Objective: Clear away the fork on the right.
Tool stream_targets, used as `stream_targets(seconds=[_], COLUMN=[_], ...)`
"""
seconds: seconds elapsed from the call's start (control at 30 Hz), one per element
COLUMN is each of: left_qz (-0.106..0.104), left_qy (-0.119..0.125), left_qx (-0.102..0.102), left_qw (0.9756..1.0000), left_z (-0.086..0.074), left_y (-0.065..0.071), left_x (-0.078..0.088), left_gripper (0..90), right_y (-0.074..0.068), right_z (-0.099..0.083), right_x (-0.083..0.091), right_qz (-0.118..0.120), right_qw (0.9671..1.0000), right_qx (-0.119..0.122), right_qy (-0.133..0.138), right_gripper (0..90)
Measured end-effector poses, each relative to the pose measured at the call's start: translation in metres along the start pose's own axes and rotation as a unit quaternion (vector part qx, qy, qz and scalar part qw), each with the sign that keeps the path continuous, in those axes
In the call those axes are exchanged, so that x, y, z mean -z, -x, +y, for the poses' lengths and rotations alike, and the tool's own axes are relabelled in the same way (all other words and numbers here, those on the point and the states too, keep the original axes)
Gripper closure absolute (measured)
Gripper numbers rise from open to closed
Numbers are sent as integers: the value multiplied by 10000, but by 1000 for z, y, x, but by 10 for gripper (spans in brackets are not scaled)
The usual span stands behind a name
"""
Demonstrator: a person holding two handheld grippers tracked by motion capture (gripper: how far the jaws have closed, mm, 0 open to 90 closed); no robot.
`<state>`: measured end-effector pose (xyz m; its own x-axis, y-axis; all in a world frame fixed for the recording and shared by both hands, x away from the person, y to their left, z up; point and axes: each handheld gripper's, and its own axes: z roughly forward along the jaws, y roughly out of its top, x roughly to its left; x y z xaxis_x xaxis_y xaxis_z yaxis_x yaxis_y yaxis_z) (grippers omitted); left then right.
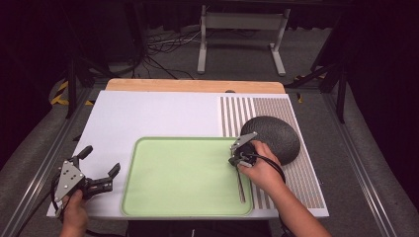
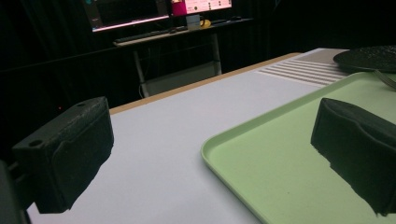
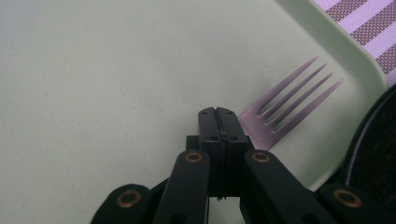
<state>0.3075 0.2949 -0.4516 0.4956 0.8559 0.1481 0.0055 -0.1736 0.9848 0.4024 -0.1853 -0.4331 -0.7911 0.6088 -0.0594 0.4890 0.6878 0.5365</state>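
Table: a white table with a wood edge at the far side. A striped mat lies on its right part.
Tray: a light green tray lies flat on the near middle of the table. In the left gripper view its rim runs between the two jaws.
Bowl: a dark, rough bowl sits on the striped mat, just beside the tray's far right corner. Its dark edge shows at the right of the right gripper view.
Fork: a metal fork lies in the tray near its right rim. Its four prongs point toward the tray's corner. In the high view the handle runs along the tray's right side, toward the person.
Left gripper: the left gripper is at the near left of the table, off the tray's left side. Its jaws are wide apart, with nothing between them. One black pad is over the white table, the other over the tray.
Right gripper: the right gripper is over the tray's right side, by the bowl. Its jaws are pressed tight together. The fork comes out from just behind them, but I cannot tell if they pinch it.
Hands: a hand holds the left gripper, and a hand holds the right one.
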Motion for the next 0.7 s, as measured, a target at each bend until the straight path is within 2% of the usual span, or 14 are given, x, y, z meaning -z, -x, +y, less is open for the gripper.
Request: stream_targets(seconds=[0.4, 0.5, 0.7], left_qz=[5, 5, 4], left_qy=[-7, -10, -8], left_qx=[9, 10, 10], left_qw=[10000, 10000, 10000], left_z=[0, 0, 0], left_y=[0, 0, 0], left_x=[0, 0, 0], left_gripper=[0, 0, 0], right_y=[4, 4, 3], right_z=[-4, -4, 0], right_x=[3, 4, 14], right_qz=[-46, -78, 36], right_qw=[9999, 9999, 9988], right_qx=[-122, -104, -214], right_qy=[1, 84, 436], right_gripper=[898, 895, 715])
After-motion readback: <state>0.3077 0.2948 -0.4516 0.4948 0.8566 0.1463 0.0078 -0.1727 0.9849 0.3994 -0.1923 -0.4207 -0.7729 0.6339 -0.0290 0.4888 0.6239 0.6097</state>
